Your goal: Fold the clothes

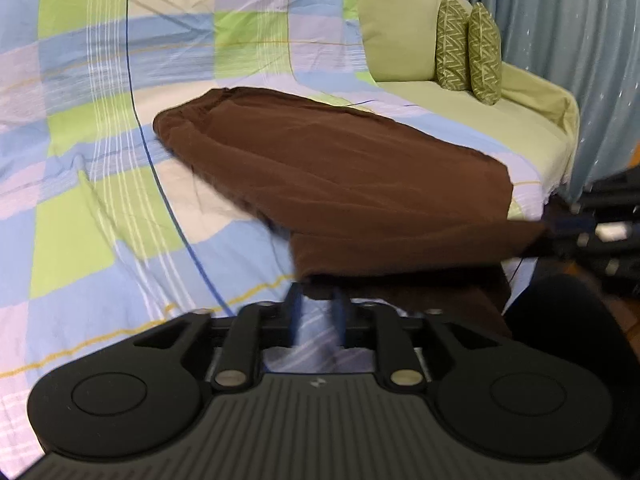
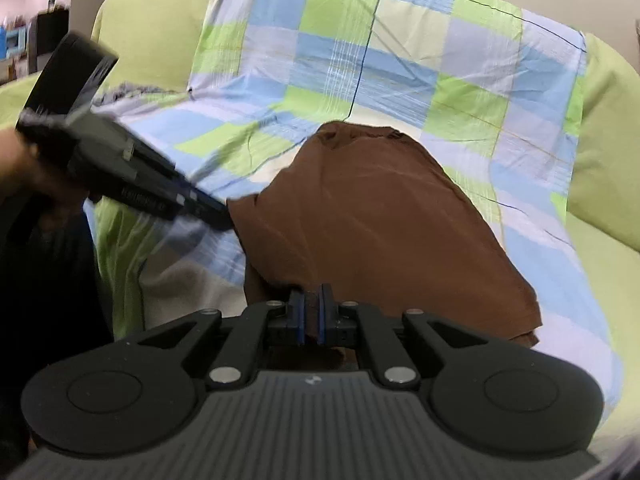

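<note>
The fingers point(image 1: 297, 304) of the left gripper point(image 1: 317, 300) stand apart, their blue pads blurred, with the near edge of the brown garment point(image 1: 340, 172) lying just over their tips; whether the pads press on the cloth cannot be told from this view. From the right wrist view the same gripper point(image 2: 218, 210) comes in from the left, held in a hand point(image 2: 28, 168), and its tip meets the garment's left corner point(image 2: 360, 208), though the blur hides whether that corner is pinched.

The right gripper point(image 2: 311, 300) has its fingers point(image 2: 297, 308) drawn close together, only a thin dark strip of cloth between the blue pads, clamped on the garment's near hem. In the left wrist view it point(image 1: 560, 228) shows at the right edge, pulling a corner of the brown cloth out taut past the edge of the seat.

The garment lies spread on a checked sheet point(image 1: 120, 160) of blue, green and pale lilac squares (wrinkled, with thin dark stripes) that covers the seat and back of a green sofa point(image 1: 520, 120). Its far end, bunched like a waistband, rests toward the sofa's back; its near edge is lifted between the two grippers. Two patterned green cushions point(image 1: 468, 48) stand upright side by side, touching, against a large plain green pillow point(image 1: 396, 28). A blue-grey curtain point(image 1: 568, 40) hangs behind them.
</note>
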`<state>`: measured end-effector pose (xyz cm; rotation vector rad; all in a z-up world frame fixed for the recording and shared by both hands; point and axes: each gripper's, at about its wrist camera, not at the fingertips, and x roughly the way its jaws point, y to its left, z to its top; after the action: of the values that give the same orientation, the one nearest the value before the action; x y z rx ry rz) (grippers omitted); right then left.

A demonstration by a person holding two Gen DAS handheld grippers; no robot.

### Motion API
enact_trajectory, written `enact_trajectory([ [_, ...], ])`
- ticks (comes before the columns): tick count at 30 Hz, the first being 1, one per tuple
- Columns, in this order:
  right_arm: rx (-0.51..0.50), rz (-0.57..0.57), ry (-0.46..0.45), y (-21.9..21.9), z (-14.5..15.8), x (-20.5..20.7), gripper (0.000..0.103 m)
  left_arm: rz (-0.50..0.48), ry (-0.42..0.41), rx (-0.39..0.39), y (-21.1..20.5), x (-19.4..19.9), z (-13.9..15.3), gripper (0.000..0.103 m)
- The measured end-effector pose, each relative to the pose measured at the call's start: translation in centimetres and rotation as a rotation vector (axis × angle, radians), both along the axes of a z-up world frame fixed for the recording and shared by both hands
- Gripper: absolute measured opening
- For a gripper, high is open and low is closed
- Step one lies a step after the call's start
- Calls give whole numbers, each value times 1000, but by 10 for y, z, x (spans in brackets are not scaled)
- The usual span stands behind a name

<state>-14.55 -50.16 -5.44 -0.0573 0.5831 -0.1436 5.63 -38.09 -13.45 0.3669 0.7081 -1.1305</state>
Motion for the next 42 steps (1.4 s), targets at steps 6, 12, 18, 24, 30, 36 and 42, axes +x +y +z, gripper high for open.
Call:
enact_trajectory([
  [6, 62, -46, -51, -16, 13, -4, 4, 59, 10, -61, -22, 7, -6, 42],
  [12, 77, -60, -55, -27, 9, 0, 4, 66, 72, -72, -3, 21, -1, 3],
  [18, 133, -30, -56, -31, 4, 11, 4, 39, 70, -18, 34, 21, -2, 2],
  [24, 189, -44, -92, -38, 11, 17, 4, -179, 43, -77, 16, -8, 4, 5],
  [30, 181, -57, -107, -35, 19, 11, 4, -116, -13, -182, -24, -9, -1, 11],
  [36, 186, -79, -85, -41, 10, 2, 4, -73, -59, 12, -2, 7, -14, 7],
  [42, 146, 7, -4, -23, -11, 12, 4, -41, -61, 25, 26, 7, -8, 7],
])
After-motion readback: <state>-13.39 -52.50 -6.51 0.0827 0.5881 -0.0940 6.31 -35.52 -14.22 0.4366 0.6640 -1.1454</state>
